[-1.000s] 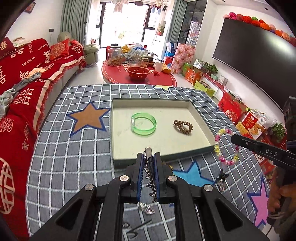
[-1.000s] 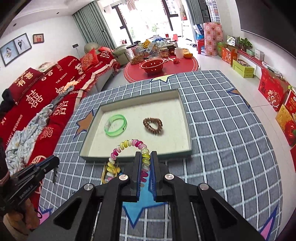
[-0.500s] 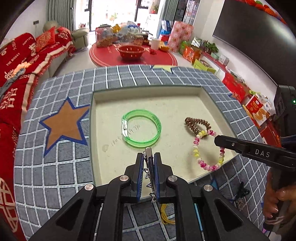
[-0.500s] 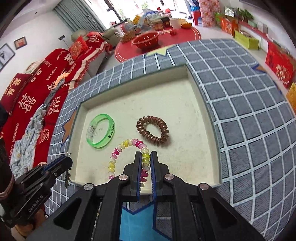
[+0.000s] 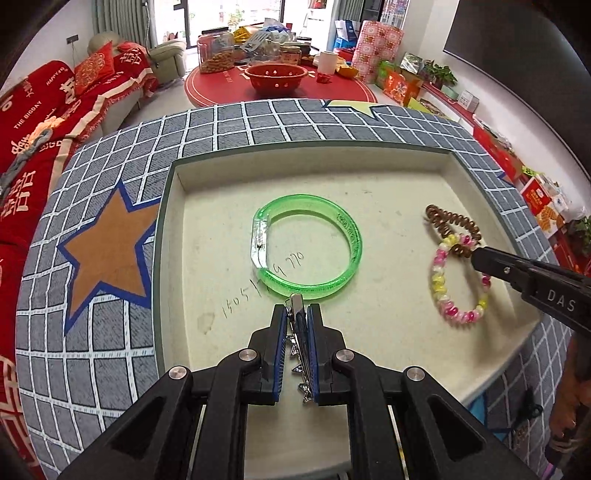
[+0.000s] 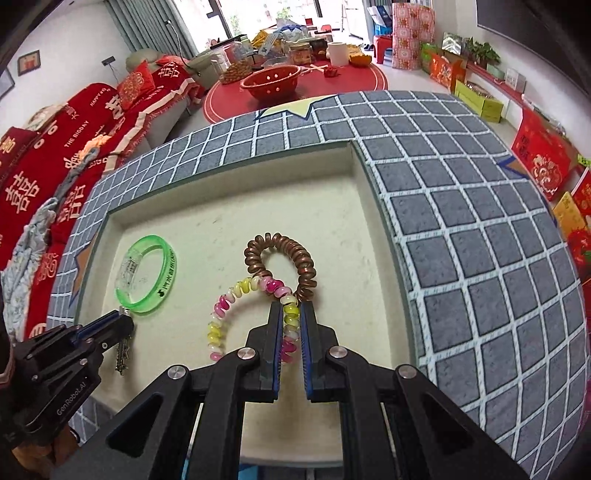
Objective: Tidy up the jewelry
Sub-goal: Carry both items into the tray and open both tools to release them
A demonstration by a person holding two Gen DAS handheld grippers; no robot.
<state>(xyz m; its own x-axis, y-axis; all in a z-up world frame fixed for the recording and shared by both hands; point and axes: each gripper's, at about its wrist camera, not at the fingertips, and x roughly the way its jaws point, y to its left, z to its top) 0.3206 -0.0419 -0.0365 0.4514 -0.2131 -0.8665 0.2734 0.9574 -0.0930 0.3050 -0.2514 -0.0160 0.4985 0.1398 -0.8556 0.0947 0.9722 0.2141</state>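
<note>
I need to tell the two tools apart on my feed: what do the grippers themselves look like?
Both grippers, left and right, are matte black angular linkages with silver pivot bolts and blue-lined finger pads. One bears white "GenRobot.AI" lettering on its side, the other "DAS". No cables or sleeves show.

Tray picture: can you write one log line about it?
left tongs: shut on silver clip | right tongs: shut on pink-yellow bracelet | tray: green bangle, brown coil band

I'm standing in a home living room: red-draped sofa (image 5: pixel 44 122), wall-hung television (image 5: pixel 517 55), curtained balcony doors (image 5: pixel 207 18).
</note>
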